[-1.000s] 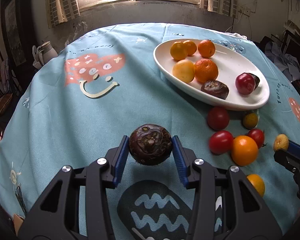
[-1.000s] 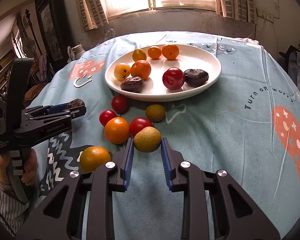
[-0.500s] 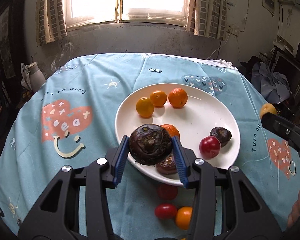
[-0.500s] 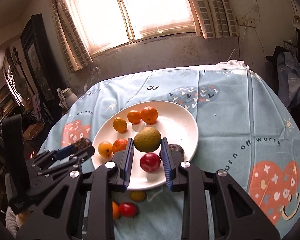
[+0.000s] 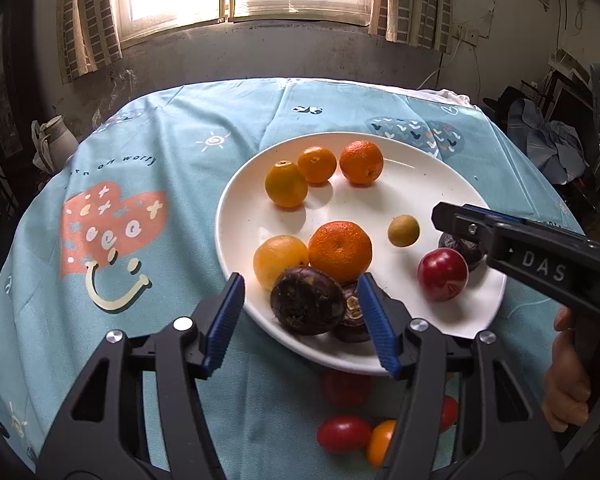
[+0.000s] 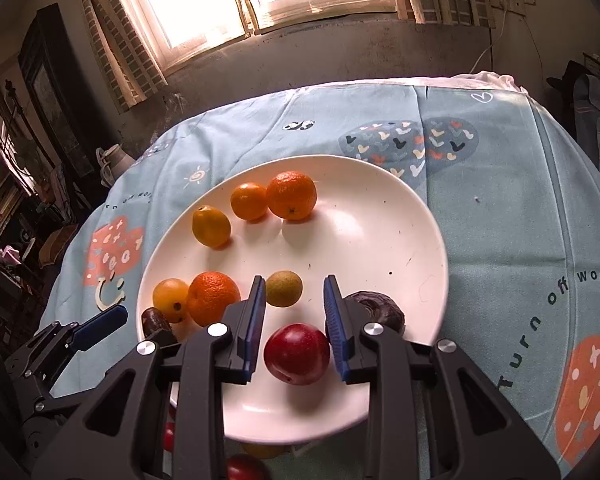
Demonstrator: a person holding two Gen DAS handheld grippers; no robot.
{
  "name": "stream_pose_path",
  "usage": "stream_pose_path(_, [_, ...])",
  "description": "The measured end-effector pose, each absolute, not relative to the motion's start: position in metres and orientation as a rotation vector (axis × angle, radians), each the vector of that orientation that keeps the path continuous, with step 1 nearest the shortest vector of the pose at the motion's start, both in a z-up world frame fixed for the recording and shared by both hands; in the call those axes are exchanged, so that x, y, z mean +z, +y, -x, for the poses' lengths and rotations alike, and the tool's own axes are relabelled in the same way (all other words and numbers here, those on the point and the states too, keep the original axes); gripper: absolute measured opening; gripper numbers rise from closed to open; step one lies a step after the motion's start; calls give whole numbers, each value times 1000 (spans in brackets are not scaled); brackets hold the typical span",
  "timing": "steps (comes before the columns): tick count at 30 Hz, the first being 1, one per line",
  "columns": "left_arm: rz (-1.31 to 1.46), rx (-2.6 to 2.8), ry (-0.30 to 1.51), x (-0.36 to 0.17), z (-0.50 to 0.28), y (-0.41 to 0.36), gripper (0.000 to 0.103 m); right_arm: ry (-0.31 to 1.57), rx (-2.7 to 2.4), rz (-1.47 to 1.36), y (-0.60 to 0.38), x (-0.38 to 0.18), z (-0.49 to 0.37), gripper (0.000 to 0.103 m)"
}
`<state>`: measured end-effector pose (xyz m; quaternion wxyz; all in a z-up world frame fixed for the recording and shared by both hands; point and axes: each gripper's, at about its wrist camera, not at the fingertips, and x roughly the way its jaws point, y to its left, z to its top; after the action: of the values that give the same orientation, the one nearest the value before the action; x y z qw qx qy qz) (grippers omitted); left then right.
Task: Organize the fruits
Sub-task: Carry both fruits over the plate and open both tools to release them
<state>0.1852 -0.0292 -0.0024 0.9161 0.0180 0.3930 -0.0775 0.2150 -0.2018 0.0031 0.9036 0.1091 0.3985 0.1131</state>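
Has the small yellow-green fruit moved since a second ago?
Yes. The small yellow-green fruit went from the tablecloth near the tomatoes onto the white plate, and it now lies free beyond the open right tool.

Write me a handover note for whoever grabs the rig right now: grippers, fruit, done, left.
Left gripper: open, jaws either side of the dark round fruit, which sits at the near rim of the white plate.
Right gripper: open, over the plate, small yellow-green fruit lying beyond its tips.
Done: both fruits are on the plate, with the oranges, red plum and other dark fruits.
Left: loose fruit on the tablecloth below the plate's near rim, including a red tomato and an orange one.
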Motion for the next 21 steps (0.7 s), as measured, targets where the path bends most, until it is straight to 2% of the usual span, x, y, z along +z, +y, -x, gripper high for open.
stream_pose_path(2, [-28, -155, 791, 5, -177, -23, 62, 779, 249, -234, -206, 21, -199, 30])
stream_pose_path(3, [-20, -149, 778, 9, -172, -19, 67, 755, 253, -237, -208, 31, -189, 32])
stream_pose_path(4, [-12, -141, 765, 13, -166, -15, 74, 732, 257, -239, -209, 39, -179, 47])
stream_pose_path(5, [-8, -130, 750, 15, -159, -12, 76, 703, 254, -241, -211, 47, -166, 71])
stream_pose_path(7, [-12, -115, 741, 16, -144, -7, 76, 630, 239, -217, -210, 57, -137, 80])
stream_pose_path(10, [-27, -107, 745, 5, -117, -2, 77, 604, 250, -109, -202, 59, -103, 80])
stream_pose_path(14, [-101, -80, 767, -11, -99, -8, 78, 591, 195, -104, -213, 30, -65, 86])
stream_pose_path(21, [-127, -95, 781, -22, -104, -15, 79, 652, 162, -126, -227, 12, -60, 86])
